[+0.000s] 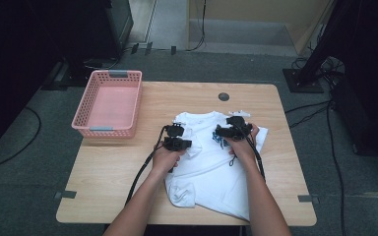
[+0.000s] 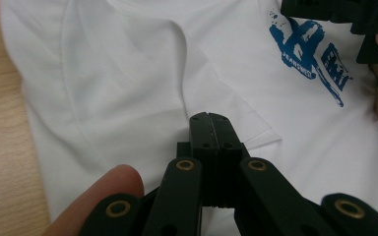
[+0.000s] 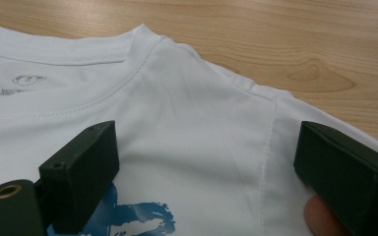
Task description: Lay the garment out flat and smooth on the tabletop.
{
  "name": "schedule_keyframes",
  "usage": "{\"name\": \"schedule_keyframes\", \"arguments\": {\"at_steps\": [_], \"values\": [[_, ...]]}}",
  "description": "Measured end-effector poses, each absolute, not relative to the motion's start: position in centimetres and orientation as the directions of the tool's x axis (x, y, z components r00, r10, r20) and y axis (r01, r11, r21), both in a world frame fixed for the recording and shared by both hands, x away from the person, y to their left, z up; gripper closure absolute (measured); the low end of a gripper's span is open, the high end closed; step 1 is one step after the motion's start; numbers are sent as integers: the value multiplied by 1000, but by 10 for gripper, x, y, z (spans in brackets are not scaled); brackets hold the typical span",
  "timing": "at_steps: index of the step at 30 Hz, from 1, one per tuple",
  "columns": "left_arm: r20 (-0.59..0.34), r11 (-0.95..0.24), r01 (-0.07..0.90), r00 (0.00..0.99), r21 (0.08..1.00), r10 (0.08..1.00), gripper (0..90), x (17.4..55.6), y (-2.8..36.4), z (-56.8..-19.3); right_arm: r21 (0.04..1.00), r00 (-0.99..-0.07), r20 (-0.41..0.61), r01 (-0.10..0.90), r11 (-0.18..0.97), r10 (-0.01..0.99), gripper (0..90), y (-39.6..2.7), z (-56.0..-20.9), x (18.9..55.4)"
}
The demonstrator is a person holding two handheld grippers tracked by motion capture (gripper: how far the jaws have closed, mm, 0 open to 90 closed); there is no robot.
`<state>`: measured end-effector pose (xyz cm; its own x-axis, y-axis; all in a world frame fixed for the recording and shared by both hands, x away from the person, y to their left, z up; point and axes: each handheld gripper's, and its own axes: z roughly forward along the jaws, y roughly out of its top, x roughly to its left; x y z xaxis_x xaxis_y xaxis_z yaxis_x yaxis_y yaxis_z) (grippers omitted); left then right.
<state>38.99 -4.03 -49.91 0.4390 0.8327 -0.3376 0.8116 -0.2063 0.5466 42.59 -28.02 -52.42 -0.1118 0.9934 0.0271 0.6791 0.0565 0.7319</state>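
A white T-shirt (image 1: 211, 169) with a blue print (image 2: 307, 54) lies face up on the wooden table (image 1: 113, 177), its collar (image 3: 78, 54) toward the far edge. My left gripper (image 1: 177, 142) rests on the shirt's left side, its jaws (image 2: 210, 123) pressed together at the hem of the folded-in sleeve. My right gripper (image 1: 234, 129) hovers open over the shirt's right shoulder (image 3: 192, 113), its jaws wide apart with fabric below them and nothing between. The lower left corner of the shirt is bunched.
A pink plastic basket (image 1: 103, 132) stands at the table's far left. A round cable hole (image 1: 223, 96) sits near the far edge, and a small white item (image 1: 238, 113) lies just beyond the right gripper. Bare wood (image 1: 113, 177) lies left of the shirt.
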Motion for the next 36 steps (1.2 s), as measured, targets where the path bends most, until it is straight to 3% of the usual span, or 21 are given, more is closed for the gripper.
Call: {"name": "schedule_keyframes", "arguments": {"at_steps": [9, 17, 23, 28, 30, 32, 34, 36], "values": [[-316, -163, 810, 393, 564, 863, 900, 397, 10, -493, 732, -126, 25, 678, 68, 992, 96, -300, -524, 422], [-184, -190, 793, 354, 579, 917, 900, 398, 41, -498, 731, -135, 26, 678, 73, 991, 95, -317, -525, 417], [-14, -265, 754, 341, 601, 940, 900, 394, 46, -497, 732, -131, 28, 678, 69, 991, 95, -330, -525, 414], [191, -367, 712, 318, 599, 929, 895, 384, 35, -496, 732, -120, 25, 679, 63, 992, 96, -338, -525, 412], [150, -343, 705, 323, 621, 935, 811, 377, 29, -488, 732, -118, 26, 679, 61, 993, 96, -340, -525, 412], [-2, -280, 711, 367, 645, 930, 732, 371, 23, -479, 732, -117, 24, 679, 62, 993, 95, -340, -525, 412], [-91, -255, 709, 410, 658, 907, 667, 368, 12, -474, 731, -116, 25, 679, 61, 993, 95, -340, -525, 412], [-95, -282, 701, 447, 655, 890, 584, 367, -1, -477, 731, -116, 24, 679, 61, 993, 95, -340, -525, 412]]}}
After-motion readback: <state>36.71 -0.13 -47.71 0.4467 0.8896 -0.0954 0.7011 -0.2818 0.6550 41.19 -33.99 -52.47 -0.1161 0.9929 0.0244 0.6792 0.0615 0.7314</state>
